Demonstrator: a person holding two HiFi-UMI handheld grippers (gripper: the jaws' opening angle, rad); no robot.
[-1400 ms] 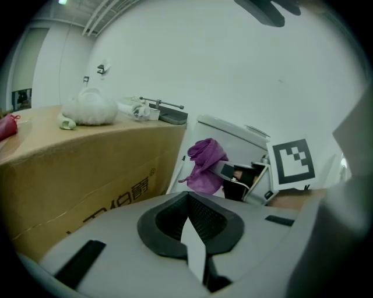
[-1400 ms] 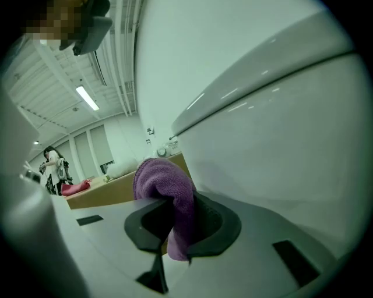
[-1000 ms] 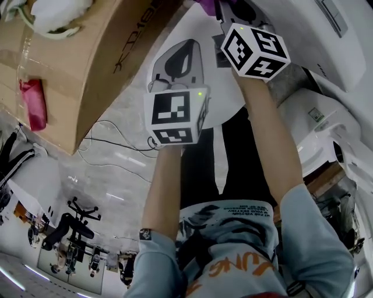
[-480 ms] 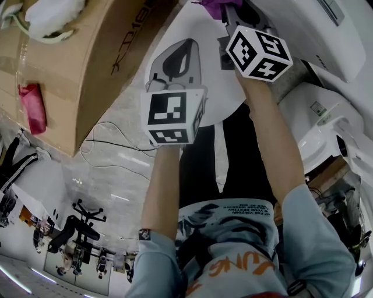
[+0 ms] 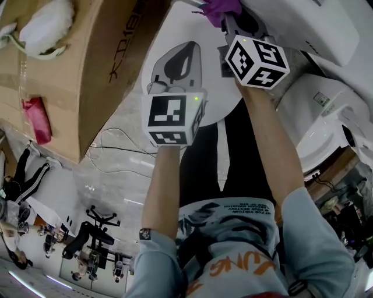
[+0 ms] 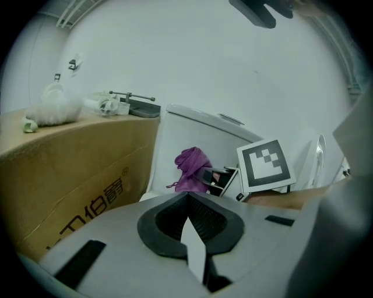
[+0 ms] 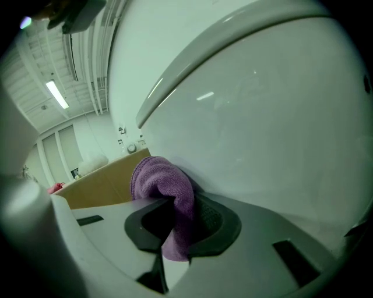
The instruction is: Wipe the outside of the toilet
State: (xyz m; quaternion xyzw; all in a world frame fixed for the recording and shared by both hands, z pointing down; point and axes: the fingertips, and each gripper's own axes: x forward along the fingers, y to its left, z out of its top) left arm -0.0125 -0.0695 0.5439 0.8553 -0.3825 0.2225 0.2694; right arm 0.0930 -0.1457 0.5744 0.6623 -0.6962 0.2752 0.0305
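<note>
**Gripping a purple cloth, right tool is held against toilet's outer wall**

Seen from the head view, the right gripper (image 5: 228,23) is stretched forward on a bare forearm, and a purple cloth (image 5: 218,8) is bunched at its tip against the white toilet (image 5: 303,29). The left gripper (image 5: 185,49) is held lower and to the left, apart from the cloth, with its marker cube turned up to the camera. A large cardboard box (image 5: 76,64) is seen just left of the toilet, with a white bundle (image 5: 46,23) laid on top of it.

In the left gripper view, the jaws are seen drawn together with nothing between them. Beyond them the purple cloth is shown pressed to the side of the toilet, and the right gripper's marker cube (image 6: 265,166) is seen just to the right of the cloth. The cardboard box fills the left of that view.

In the right gripper view, the jaws are seen clamped on the purple cloth, a fold of which is pushed out past the pads and another left hanging down between them. The cloth is held touching the smooth white curve of the toilet, which fills most of the view, while the cardboard box is glimpsed behind at the left.
</note>
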